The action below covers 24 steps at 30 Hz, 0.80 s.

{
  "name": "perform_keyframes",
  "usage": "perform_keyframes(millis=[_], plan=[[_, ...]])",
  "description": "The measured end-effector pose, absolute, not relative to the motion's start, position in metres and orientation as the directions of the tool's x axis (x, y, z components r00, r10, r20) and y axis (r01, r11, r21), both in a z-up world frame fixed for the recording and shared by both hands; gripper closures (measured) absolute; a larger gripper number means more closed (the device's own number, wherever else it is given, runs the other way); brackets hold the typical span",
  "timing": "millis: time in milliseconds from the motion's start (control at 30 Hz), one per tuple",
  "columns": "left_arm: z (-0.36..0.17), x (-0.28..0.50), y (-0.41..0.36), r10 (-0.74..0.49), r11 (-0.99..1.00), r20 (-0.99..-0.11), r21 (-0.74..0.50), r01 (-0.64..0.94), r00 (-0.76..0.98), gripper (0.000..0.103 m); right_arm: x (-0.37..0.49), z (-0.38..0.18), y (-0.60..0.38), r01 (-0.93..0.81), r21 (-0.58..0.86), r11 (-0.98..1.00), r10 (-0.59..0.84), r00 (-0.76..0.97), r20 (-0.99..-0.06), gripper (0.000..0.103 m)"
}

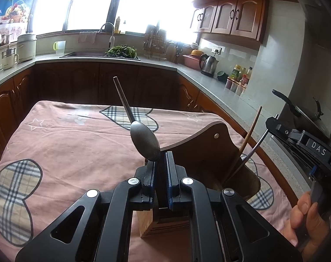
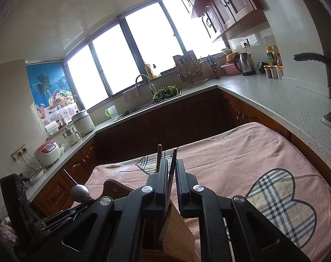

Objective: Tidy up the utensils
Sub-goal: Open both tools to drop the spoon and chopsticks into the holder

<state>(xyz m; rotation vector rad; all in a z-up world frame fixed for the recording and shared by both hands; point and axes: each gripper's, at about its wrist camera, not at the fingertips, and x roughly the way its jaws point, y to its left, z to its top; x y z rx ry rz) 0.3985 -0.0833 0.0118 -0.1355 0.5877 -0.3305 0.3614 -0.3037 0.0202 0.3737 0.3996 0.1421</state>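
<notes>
A wooden utensil holder (image 1: 209,152) stands on the pink cloth; it also shows in the right wrist view (image 2: 174,235). My left gripper (image 1: 159,163) is shut on the bowl end of a metal spoon (image 1: 144,140), whose handle points up and away, just above the holder. A wooden stick (image 1: 251,128) and a metal utensil (image 1: 254,150) lean in the holder's right side. My right gripper (image 2: 171,170) hovers over the holder with a thin utensil handle (image 2: 173,166) between its narrowly parted jaws; a wooden stick (image 2: 159,157) rises beside it. The spoon (image 2: 79,193) shows at lower left.
The pink cloth with plaid hearts (image 1: 67,144) covers the table. A grey counter (image 1: 213,80) wraps around behind with a sink (image 1: 89,54), kettle (image 1: 208,65), bottles (image 1: 239,74) and rice cooker (image 2: 47,154). A pan handle (image 1: 284,100) juts in at right.
</notes>
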Motion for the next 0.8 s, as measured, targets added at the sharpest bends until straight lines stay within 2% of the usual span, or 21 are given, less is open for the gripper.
perform_keyframes(millis=[167,233,300,367,467,533,567,800], plan=[[0.013,0.393,-0.082,-0.347,0.937,-0.516,-0.224,0.267,0.784,0.074,0.36,0.02,-0.303,-0.068,0.387,0.919,0.217,0.909,-0.355,0.092],[0.014,0.392,-0.081,-0.356,0.933,-0.513,-0.235,0.271,0.781,0.067,0.358,0.02,-0.305,-0.068,0.398,0.915,0.222,0.909,-0.354,0.085],[0.017,0.389,-0.078,-0.369,0.928,-0.508,-0.25,0.277,0.778,0.059,0.355,0.022,-0.307,-0.075,0.412,0.908,0.231,0.91,-0.345,0.067],[0.02,0.383,-0.076,-0.373,0.926,-0.496,-0.253,0.281,0.784,0.056,0.351,0.024,-0.309,-0.079,0.422,0.903,0.236,0.913,-0.334,0.055],[0.025,0.374,-0.073,-0.38,0.923,-0.485,-0.259,0.285,0.788,0.046,0.344,0.027,-0.313,-0.086,0.435,0.896,0.243,0.915,-0.321,0.046],[0.027,0.368,-0.07,-0.384,0.92,-0.482,-0.269,0.284,0.788,0.037,0.339,0.03,-0.314,-0.093,0.444,0.891,0.251,0.917,-0.311,0.032],[0.028,0.365,-0.068,-0.386,0.919,-0.48,-0.272,0.284,0.788,0.036,0.336,0.031,-0.315,-0.097,0.449,0.888,0.254,0.918,-0.305,0.024],[0.031,0.341,-0.055,-0.385,0.918,-0.48,-0.29,0.272,0.788,0.02,0.313,0.034,-0.317,-0.107,0.457,0.883,0.267,0.915,-0.303,0.018]])
